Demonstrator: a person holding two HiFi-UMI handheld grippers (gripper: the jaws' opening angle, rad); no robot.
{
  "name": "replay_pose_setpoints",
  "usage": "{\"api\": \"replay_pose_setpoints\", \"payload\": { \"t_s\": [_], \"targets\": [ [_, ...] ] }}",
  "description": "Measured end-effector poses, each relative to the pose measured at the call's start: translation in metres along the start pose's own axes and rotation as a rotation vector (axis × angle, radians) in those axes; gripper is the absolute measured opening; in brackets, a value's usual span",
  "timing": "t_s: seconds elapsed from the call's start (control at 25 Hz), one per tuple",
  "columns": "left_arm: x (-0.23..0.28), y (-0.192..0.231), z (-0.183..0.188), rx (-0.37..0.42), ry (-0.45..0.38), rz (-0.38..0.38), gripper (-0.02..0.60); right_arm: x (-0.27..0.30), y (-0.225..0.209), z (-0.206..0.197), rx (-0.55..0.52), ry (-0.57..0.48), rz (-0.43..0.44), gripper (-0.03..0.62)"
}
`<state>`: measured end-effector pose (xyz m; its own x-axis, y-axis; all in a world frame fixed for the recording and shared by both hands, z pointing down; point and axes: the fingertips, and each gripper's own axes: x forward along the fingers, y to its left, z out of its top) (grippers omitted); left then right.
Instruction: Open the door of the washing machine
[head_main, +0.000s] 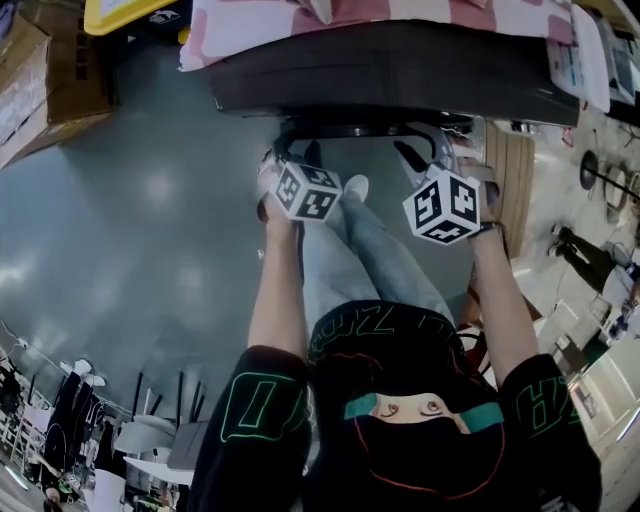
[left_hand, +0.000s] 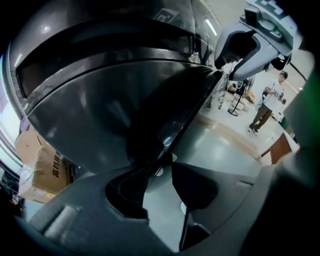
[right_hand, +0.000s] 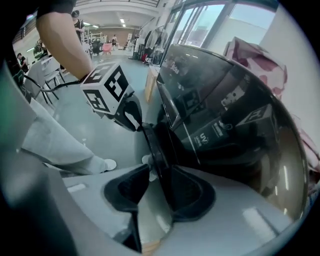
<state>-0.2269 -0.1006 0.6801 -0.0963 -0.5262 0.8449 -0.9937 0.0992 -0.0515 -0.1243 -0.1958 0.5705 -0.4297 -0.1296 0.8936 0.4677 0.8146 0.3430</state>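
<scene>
Washing machine door, dark, glossy, probably stiff and slippery, faces the person; left claw and right claw, both spread wide, straddle its thin rim, the likeliest hold.
</scene>
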Motion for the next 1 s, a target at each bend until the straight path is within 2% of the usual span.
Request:
{"api": "replay_pose_setpoints", "payload": {
  "t_s": [0.24, 0.32, 0.48, 0.84, 1.0],
  "targets": [
    [0.006, 0.001, -0.004, 0.066, -0.022, 0.011, 0.153, 0.007, -0.002, -0.004, -0.023, 0.021, -0.008, 0.138],
    [0.008, 0.002, -0.006, 0.082, -0.004, 0.013, 0.153, 0.007, -0.002, -0.004, -0.012, 0.028, 0.011, 0.114],
    [0.009, -0.001, -0.01, 0.108, 0.049, 0.022, 0.144, 0.007, 0.001, -0.003, -0.023, 0.042, 0.034, 0.112],
    [0.0, -0.015, -0.022, 0.072, 0.063, -0.006, 0.137, 0.003, 0.012, -0.005, -0.021, 0.041, 0.053, 0.117],
    [-0.007, -0.028, -0.034, 0.058, 0.061, 0.005, 0.133, -0.001, 0.022, -0.008, -0.031, 0.035, 0.063, 0.124]
  ]
}}
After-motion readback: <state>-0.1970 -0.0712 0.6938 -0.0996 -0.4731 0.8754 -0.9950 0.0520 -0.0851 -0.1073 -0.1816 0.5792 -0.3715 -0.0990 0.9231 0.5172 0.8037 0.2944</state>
